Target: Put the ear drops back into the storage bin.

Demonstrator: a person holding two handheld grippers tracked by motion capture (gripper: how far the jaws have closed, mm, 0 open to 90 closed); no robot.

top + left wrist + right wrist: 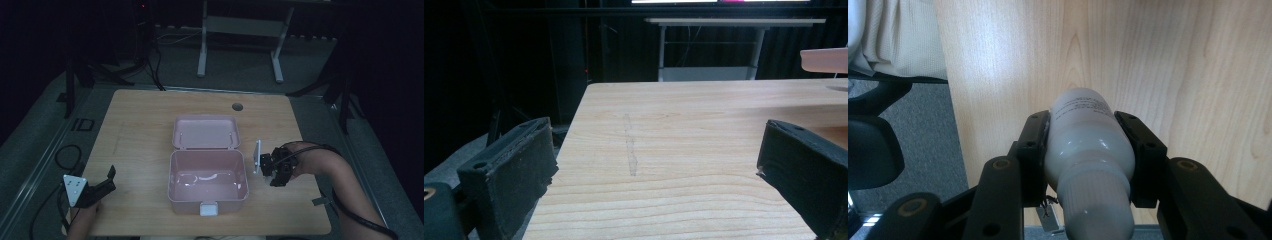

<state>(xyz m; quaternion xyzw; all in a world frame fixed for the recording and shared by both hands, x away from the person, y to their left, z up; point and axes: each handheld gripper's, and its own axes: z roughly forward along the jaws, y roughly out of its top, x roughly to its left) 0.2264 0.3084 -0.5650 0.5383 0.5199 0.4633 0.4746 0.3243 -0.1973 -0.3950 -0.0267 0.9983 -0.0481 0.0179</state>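
Open pink box point(208, 172) mid-table; bare wood either side.

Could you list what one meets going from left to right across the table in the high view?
Left gripper → open pink box → white bottle → right gripper, shut on that bottle.

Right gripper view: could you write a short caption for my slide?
Right gripper shut on a white bottle above the wooden table.

Black claws point(106, 181) point(267, 164), padded jaws; grey three-cornered plate point(74, 189); black cables point(350, 212).
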